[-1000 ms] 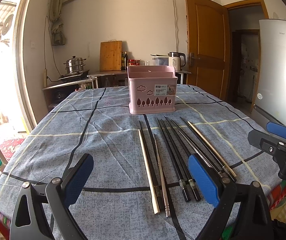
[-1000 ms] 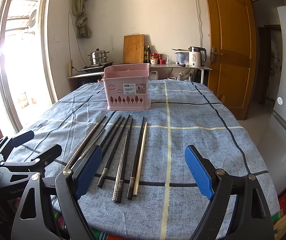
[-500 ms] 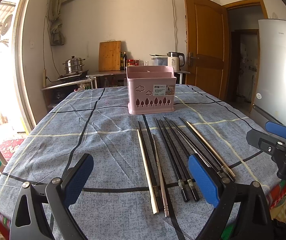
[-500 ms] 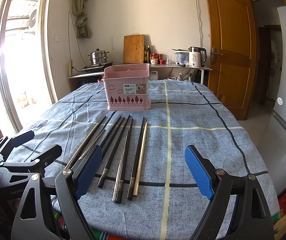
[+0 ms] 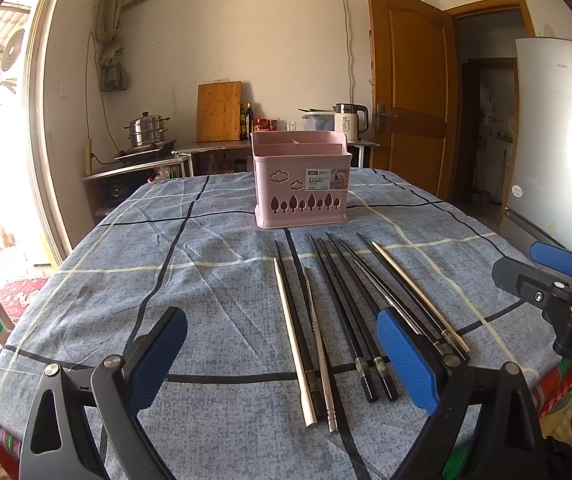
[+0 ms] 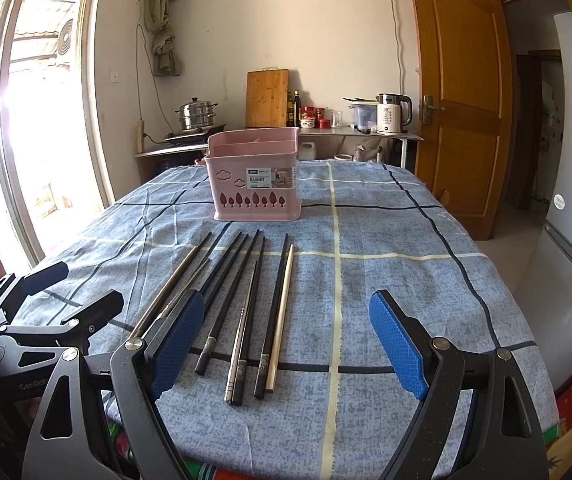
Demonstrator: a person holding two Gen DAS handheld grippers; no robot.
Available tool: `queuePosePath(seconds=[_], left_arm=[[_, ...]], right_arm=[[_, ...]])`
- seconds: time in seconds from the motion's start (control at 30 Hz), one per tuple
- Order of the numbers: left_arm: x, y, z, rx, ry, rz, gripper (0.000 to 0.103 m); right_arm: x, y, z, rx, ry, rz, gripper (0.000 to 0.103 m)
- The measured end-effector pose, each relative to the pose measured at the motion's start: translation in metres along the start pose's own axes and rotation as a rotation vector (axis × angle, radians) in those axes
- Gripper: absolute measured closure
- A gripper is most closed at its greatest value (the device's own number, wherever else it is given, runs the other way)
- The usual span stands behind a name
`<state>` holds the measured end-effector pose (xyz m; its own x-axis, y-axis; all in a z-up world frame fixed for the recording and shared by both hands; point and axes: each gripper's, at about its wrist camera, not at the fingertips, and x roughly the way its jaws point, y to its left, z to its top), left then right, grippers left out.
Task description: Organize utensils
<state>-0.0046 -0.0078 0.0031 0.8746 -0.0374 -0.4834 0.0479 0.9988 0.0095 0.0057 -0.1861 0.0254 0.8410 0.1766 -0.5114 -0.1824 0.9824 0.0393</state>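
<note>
Several chopsticks (image 5: 342,312) (image 6: 245,300), black, pale wood and steel, lie side by side on the blue checked tablecloth (image 5: 125,280) (image 6: 406,280). Behind them stands an empty-looking pink utensil basket (image 5: 300,180) (image 6: 255,178) with divided compartments. My left gripper (image 5: 281,360) hovers open at the near table edge, its right blue pad (image 5: 406,360) over the black chopstick ends. Over the same edge my right gripper (image 6: 288,340) is open with the chopstick ends between its fingers. Each gripper shows in the other's view: the right gripper (image 5: 558,280), the left gripper (image 6: 45,308).
A counter behind the table carries a steel pot (image 5: 145,132), a cutting board (image 5: 218,112), bottles and a kettle (image 6: 392,114). A wooden door (image 6: 458,100) and a fridge (image 5: 558,140) stand at the right. A bright glass door is on the left.
</note>
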Motion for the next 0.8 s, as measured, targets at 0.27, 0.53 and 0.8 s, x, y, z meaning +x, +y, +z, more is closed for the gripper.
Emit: queuePosePath(seconds=[0.27, 0.53, 0.8], left_arm=[[-0.002, -0.001, 0.0, 0.002, 0.001, -0.002, 0.006], [0.001, 0.001, -0.002, 0.004, 0.012, -0.01, 0.006], [0.019, 0.01, 0.003, -0.014, 0.05, -0.063, 0.006]], right_arm=[[0.001, 0.0, -0.001, 0.0, 0.0, 0.0, 0.018], [0.002, 0.0, -0.001, 0.003, 0.004, 0.003, 0.018], [0.016, -0.004, 0.003, 0.005, 0.021, 0.014, 0.018]])
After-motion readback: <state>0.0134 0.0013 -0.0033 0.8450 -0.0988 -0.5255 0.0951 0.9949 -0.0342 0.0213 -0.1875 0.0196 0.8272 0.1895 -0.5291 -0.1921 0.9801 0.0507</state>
